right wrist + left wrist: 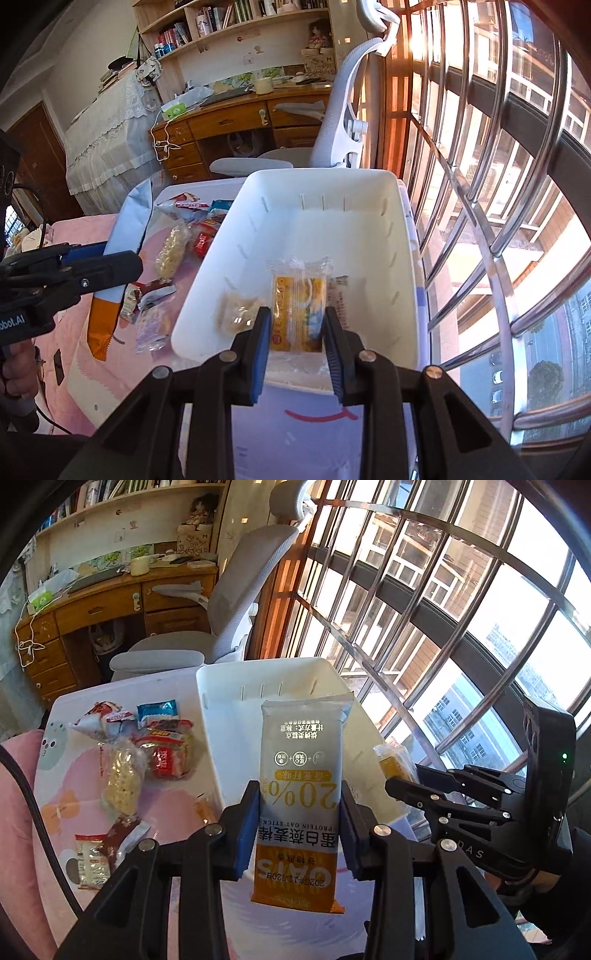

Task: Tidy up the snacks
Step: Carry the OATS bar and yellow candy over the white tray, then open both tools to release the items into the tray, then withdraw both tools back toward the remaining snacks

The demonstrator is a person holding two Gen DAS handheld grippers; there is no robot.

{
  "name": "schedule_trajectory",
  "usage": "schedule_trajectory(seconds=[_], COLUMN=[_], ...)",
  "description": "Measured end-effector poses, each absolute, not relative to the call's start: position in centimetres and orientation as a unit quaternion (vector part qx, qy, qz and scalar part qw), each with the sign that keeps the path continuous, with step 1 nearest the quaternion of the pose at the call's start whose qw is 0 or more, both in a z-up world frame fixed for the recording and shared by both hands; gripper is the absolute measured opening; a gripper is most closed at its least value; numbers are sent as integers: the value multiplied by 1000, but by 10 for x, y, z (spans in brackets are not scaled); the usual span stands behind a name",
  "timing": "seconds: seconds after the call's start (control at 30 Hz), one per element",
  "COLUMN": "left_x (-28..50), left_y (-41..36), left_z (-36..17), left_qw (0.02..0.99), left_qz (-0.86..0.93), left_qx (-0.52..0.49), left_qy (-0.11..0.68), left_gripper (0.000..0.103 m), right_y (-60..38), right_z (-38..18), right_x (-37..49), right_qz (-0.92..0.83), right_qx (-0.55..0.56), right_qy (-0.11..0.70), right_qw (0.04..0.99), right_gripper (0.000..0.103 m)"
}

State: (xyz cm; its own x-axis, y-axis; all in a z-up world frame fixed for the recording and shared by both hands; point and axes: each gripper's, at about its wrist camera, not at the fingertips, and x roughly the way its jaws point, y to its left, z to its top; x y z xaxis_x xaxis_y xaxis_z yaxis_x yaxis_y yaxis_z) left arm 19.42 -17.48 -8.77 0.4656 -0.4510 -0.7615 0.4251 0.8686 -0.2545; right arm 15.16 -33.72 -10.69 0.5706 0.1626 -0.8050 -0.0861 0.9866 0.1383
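Clamped between the blue pads of the left gripper [301, 827] is the protein oat bar [301, 794], a long grey-and-orange packet gripped at its lower half and standing on end, its top edge reaching up in front of the white bin [229, 716]. That gripper is tilting downward, hovering at the bin's near-left corner; in the right wrist view it is showing side-on at the left [110, 258], the bar [125, 236] slanting from it above the tablecloth [92, 354], and part of the person's hand [16, 373] is wrapping the handle below. Over the bin's near rim [295, 384] the right gripper [297, 325] is angling downward into the bin, its fingers standing narrow and pressing on both sides of a small yellow snack packet [297, 310] in clear wrap. Beside that packet, on the bin floor to its left, a pale clear-wrapped snack [238, 314] is lying. Left of the bin, on the tablecloth, the loose snacks [147, 753] are lying in a scatter: red, blue and clear wrappers. Beyond the bin a grey office chair [229, 602] is standing, then a wooden desk [110, 605], and right of the bin the barred window [443, 609] is letting in bright light.
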Motion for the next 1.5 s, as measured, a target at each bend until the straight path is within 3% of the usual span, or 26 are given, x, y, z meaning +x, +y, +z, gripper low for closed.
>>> schedule_trajectory(seconds=[0.3, 0.33, 0.43, 0.5, 0.67, 1.5], left_x=[211, 211, 211, 211, 212, 157], left_y=[-192, -192, -187, -186, -181, -72], left_z=[-96, -97, -98, -99, -102, -128], left_qw=[852, 851, 854, 855, 855, 849], left_qz=[-248, -245, -232, -226, -207, -130], left_qx=[-62, -68, -82, -82, -67, -90], left_qy=[458, 459, 459, 459, 470, 503], left_gripper=[39, 41, 62, 63, 63, 63], right_y=[-350, -351, -354, -355, -353, -308], right_z=[-116, -117, -121, -124, -127, -150], right_x=[163, 164, 168, 170, 170, 143], right_qz=[79, 78, 82, 83, 87, 81], right_qx=[33, 36, 58, 64, 75, 120], right_qy=[467, 469, 480, 488, 491, 541], right_qw=[880, 879, 872, 867, 864, 828], right_gripper=[29, 29, 35, 43, 46, 46])
